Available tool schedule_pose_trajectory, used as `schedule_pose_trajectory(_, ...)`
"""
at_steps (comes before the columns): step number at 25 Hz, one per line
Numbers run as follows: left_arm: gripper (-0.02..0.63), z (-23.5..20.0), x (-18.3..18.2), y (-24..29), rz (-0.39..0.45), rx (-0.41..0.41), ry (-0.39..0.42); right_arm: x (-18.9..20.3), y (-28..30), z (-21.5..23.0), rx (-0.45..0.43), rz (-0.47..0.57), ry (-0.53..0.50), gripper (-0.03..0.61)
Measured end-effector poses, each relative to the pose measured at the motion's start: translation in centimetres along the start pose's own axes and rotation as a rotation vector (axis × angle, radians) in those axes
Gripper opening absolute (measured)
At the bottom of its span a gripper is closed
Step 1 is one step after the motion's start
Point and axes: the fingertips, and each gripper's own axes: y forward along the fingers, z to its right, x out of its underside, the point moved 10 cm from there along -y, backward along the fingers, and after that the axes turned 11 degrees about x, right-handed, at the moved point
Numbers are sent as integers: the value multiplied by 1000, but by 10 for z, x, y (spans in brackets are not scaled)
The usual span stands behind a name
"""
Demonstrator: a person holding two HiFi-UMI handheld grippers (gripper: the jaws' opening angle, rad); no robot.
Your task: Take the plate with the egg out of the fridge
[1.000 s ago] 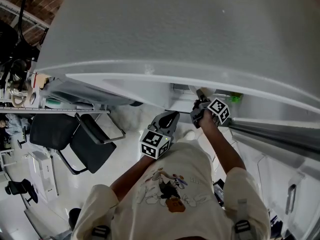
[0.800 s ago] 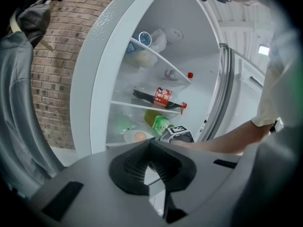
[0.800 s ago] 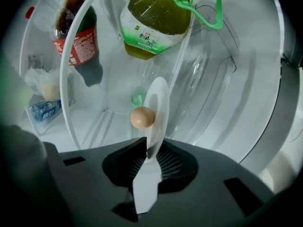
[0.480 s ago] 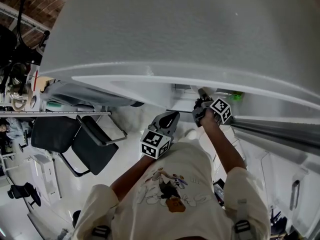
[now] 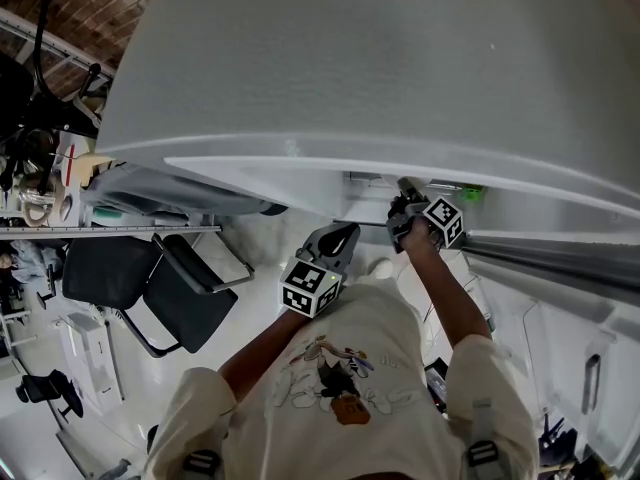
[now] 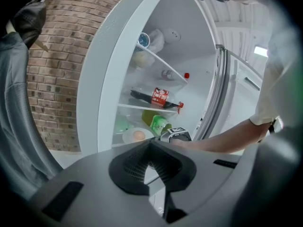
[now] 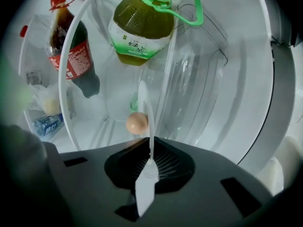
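Right tool (image 7: 150,150) clamps the rim of the plate (image 7: 146,110) carrying the egg (image 7: 137,123) inside the fridge (image 7: 241,93); left tool (image 6: 152,170) closed, empty.

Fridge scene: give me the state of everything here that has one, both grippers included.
Fridge door: open.
Right gripper: shut on the plate's rim.
Left gripper: shut, empty, outside the fridge.
Plate: inside the fridge, not yet out.
Egg: whole, lying on the plate.
Cola bottle: capped, lying on its side.
Green bottle: capped.
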Motion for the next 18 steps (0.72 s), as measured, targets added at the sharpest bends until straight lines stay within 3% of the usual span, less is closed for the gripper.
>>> schedule_pose_trajectory(18, 9, 12, 5, 0, -4, 26, 0, -3, -13, 9, -20, -25, 67, 21)
